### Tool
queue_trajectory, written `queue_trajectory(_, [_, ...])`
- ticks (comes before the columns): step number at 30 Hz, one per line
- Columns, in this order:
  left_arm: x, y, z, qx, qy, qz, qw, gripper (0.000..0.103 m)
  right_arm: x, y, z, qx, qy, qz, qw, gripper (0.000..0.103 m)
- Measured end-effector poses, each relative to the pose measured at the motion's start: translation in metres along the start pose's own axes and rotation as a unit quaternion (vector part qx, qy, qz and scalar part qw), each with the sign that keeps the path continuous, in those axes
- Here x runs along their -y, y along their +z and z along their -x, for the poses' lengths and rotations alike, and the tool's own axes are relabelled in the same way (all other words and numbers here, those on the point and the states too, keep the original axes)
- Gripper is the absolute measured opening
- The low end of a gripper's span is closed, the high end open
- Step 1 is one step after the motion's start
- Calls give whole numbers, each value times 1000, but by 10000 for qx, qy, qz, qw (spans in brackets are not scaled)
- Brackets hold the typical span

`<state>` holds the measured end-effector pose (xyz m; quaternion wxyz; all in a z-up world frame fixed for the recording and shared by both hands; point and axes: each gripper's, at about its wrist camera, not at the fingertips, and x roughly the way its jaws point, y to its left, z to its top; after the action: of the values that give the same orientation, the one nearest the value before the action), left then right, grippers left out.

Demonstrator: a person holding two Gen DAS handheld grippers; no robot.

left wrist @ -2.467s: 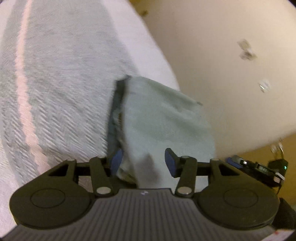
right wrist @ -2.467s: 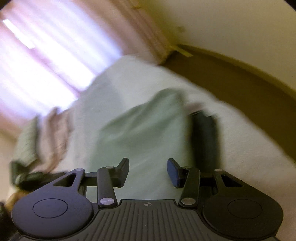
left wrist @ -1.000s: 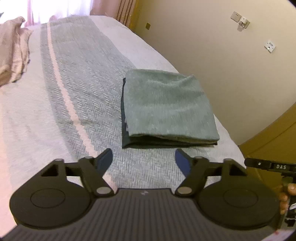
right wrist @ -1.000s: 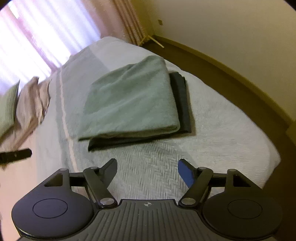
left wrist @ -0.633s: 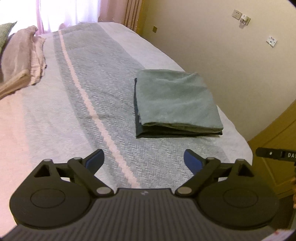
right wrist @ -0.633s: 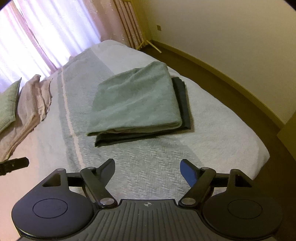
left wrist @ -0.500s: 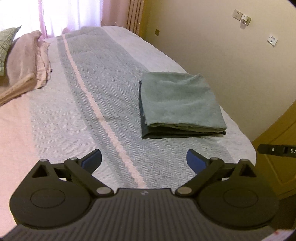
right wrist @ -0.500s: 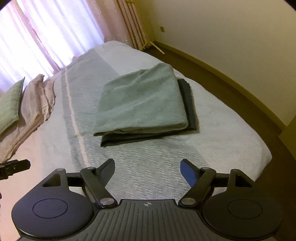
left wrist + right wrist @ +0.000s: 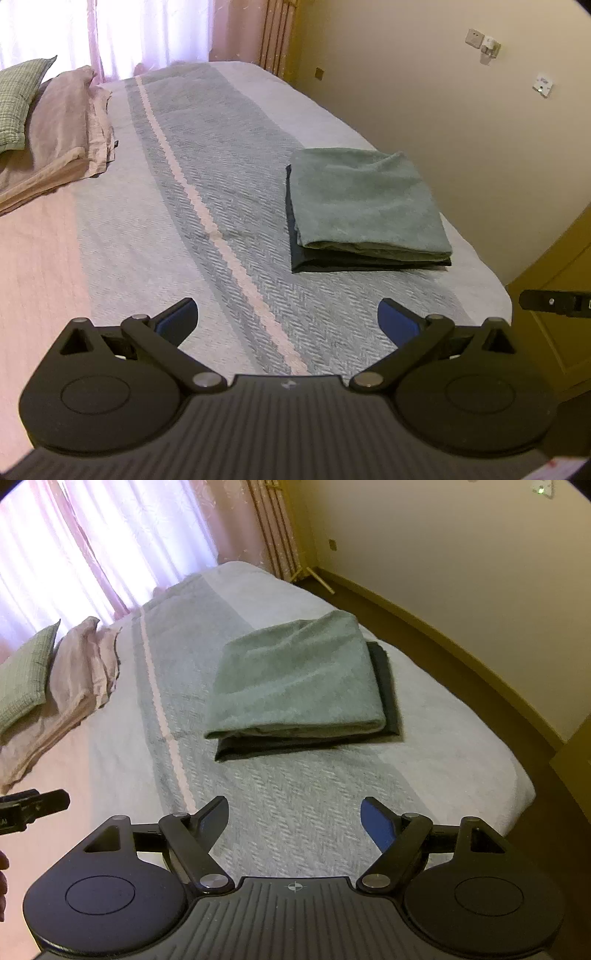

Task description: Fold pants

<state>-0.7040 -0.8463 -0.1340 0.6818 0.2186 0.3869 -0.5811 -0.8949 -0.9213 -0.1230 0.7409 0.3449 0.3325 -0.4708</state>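
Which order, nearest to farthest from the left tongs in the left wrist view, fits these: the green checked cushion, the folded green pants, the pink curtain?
1. Folded green pants, ahead and right of the left tongs, by the bed's wall-side edge.
2. Green checked cushion, far left, at the bed's head.
3. Pink curtain, behind the bed, by the window.

Matte black left gripper (image 9: pixel 288 319) and right gripper (image 9: pixel 293 818), alike in build: ribbed grey-black housing stamped with a small crosshair mark, round black discs at either side, angled link arms pinned by silver screws, blue pads (image 9: pixel 397 321) lining the fingers.
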Motion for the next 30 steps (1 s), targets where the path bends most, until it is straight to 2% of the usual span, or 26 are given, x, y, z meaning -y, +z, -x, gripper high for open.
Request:
queue_trajectory(10, [24, -23, 1, -142, -218, -189, 9995, 102, 13, -24, 28, 85, -329, 14, 9994, 76])
queue_trajectory(17, [52, -24, 10, 221, -132, -475, 9985, 102, 20, -9, 28, 192, -346, 319, 9987, 76])
queue_trajectory(22, [81, -20, 7, 189, 42, -286, 9994, 102, 35, -1, 23, 98, -340, 703, 9969, 76])
queue_trajectory(26, [100, -17, 11, 395, -104, 114, 9991, 102, 51, 5, 17, -32, -217, 800, 9966, 76])
queue_trajectory(30, [119, -15, 10, 274, 125, 246, 9992, 102, 62, 13, 11, -153, -69, 914, 9957, 76])
